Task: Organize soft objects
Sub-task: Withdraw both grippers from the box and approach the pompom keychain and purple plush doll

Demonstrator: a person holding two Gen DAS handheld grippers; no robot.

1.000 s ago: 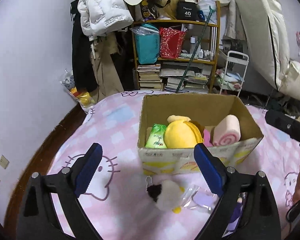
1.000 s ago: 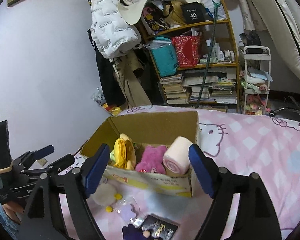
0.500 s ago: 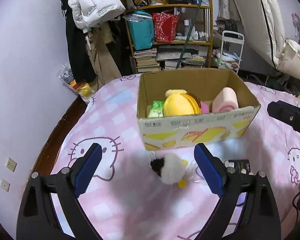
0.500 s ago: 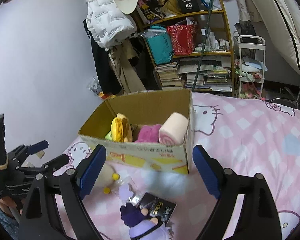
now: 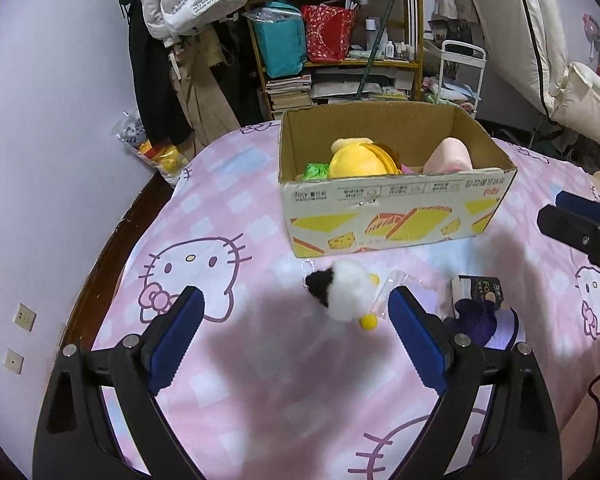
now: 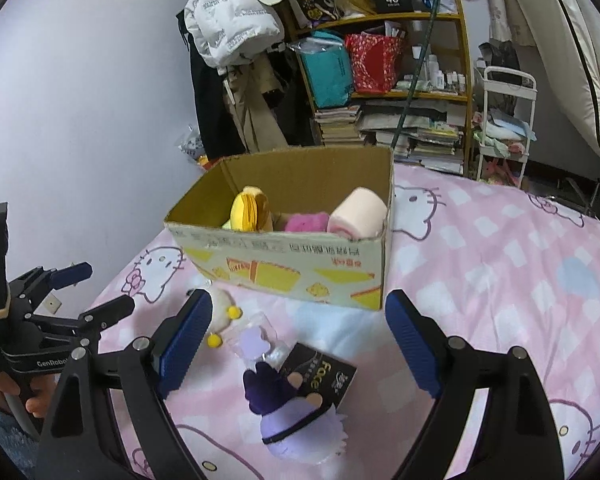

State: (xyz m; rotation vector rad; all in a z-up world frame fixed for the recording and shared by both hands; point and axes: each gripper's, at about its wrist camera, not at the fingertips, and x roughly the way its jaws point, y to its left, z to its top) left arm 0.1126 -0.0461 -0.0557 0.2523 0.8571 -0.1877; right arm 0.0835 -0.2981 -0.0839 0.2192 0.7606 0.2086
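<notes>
Left wrist view: left gripper (image 5: 294, 312) is standing wide open, holding nothing, pointing down at the white plush (image 5: 346, 290) lying on the bedspread (image 5: 220, 208) just before the box (image 5: 396, 216). Risk: the clear packet (image 5: 392, 288) is touching the plush and could be getting pinched along with it. Right wrist view: right gripper (image 6: 298, 322) is gaping too, empty, above the purple plush (image 6: 296, 420) and black card (image 6: 324, 372). It is showing a pink plush (image 6: 306, 222) inside the box, barely visible from the left.
</notes>
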